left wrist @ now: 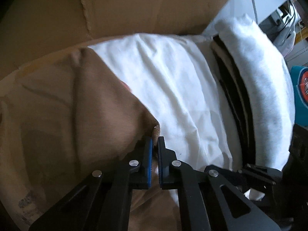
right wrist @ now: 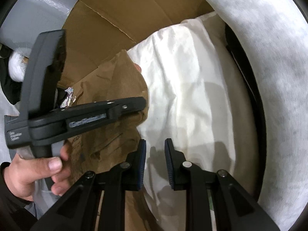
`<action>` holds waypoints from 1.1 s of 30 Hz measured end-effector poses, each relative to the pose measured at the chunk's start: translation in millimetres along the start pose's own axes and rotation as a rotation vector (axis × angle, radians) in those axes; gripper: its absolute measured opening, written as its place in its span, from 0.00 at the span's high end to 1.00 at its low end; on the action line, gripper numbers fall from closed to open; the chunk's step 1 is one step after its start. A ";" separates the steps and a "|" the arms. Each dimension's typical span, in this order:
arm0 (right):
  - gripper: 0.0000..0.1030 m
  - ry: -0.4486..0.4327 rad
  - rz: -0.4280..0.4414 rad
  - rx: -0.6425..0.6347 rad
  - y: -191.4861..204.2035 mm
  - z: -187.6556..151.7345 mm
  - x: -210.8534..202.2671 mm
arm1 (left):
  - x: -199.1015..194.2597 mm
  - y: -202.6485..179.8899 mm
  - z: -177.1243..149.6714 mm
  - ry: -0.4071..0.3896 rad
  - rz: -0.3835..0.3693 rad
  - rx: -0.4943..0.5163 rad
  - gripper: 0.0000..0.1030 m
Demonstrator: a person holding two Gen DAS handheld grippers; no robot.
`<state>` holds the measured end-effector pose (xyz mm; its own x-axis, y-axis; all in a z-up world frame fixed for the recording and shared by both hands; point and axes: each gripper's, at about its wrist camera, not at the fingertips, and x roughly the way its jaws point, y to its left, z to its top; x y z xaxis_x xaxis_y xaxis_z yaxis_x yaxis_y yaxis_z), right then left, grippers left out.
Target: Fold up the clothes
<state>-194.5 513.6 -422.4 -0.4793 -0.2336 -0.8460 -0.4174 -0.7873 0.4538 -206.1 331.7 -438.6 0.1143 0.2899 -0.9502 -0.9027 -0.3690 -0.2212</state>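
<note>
Gripping now: left tongs [left wrist: 155, 141] are pinching a corner of the soft tan-brown cotton garment [left wrist: 67, 104], pads nearly closed on the cloth.
Hovering: right tongs [right wrist: 155, 146] are standing parted with nothing between the pads, poised over the seam where brown cloth is meeting the white crumpled fabric [right wrist: 182, 80].
Holding the tool: a hand [right wrist: 32, 175] is wrapping around the dark handle of the left tongs, seen from the right wrist.
Lying: the brown garment is draping beside and partly over the white fabric, in front of the brown corrugated cardboard box [left wrist: 125, 5]; a pale grey knitted roll [right wrist: 269, 67] is curving along the far side.
Judging the fold: how far along it is, I cannot tell.
Doing it well: keeping the pinched corner taut, taking only one layer, and letting the free tongs catch a matching edge would be keeping the crease straight.
Watching for: white fabric getting dragged along.
</note>
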 end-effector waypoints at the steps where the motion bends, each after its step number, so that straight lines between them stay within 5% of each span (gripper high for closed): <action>1: 0.82 -0.003 0.001 -0.006 1.9 1.7 -1.6 | -5.5 5.4 0.9 -0.005 -0.003 -0.008 0.96; 17: 0.82 -0.020 0.019 -0.069 18.4 14.7 -8.3 | -79.6 98.7 -25.0 -0.074 0.014 -0.111 0.96; 33: 0.82 0.066 -0.028 -0.136 33.2 25.7 41.0 | -66.6 172.3 -40.7 -0.047 0.037 -0.174 0.96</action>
<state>-247.9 492.5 -434.8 -0.4153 -0.2443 -0.8763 -0.3194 -0.8628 0.3919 -352.4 212.8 -422.3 0.0593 0.3124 -0.9481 -0.8203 -0.5260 -0.2246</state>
